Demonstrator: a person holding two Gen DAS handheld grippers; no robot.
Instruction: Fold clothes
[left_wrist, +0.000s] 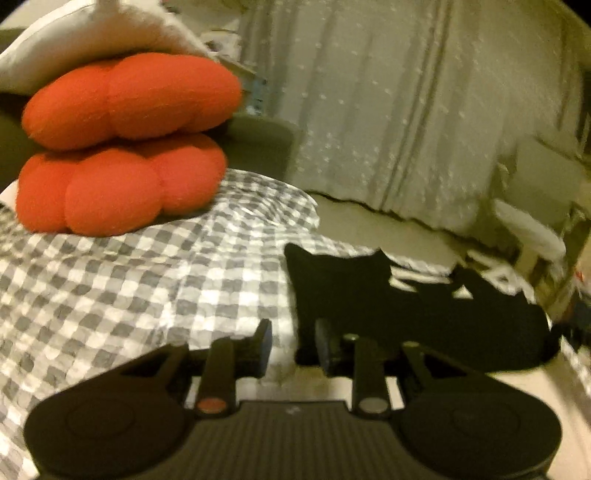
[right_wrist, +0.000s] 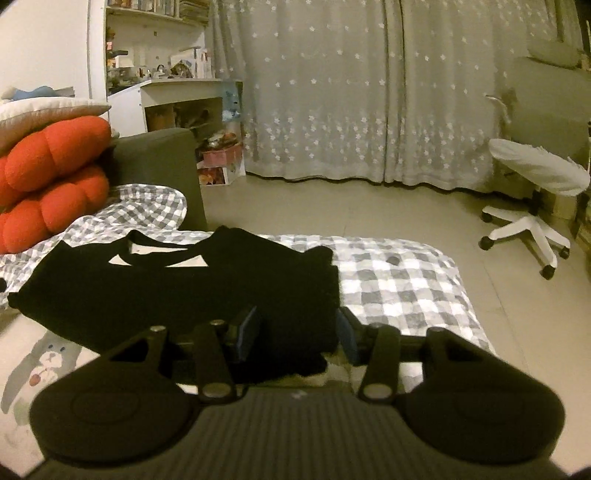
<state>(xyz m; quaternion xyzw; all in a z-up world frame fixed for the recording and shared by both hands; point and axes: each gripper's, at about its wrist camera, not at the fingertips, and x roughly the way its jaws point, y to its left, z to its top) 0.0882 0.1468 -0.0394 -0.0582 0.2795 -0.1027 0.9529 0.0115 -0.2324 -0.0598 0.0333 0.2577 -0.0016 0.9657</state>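
A: Where's the shirt?

B: The black shirt (right_wrist: 177, 291) lies flat on the bed (right_wrist: 402, 284), on the grey-and-white checked cover, neck opening toward the far edge. It looks partly folded (the right side is doubled up thick).

A: And the right gripper?

B: The right gripper (right_wrist: 299, 332) is wide apart, with the shirt's near right corner sitting between the fingers (right_wrist: 248, 332). I can't tell that it pinches anything; the jaws stand clear of the cloth on both sides.

A: The left one?

B: The left gripper (left_wrist: 293, 345) is parted too, a narrower gap, and holds nothing. Its right finger is at the shirt's (left_wrist: 406, 314) left edge, its left finger over bare cover. That view is blurred.

A: Anything else around?

B: Two red cushions (left_wrist: 122, 144) stacked at the bed's far left with a pale pillow (left_wrist: 85, 40) on top, a starred curtain (right_wrist: 369, 92) behind, and a white swivel chair (right_wrist: 535, 206) on the floor to the right.
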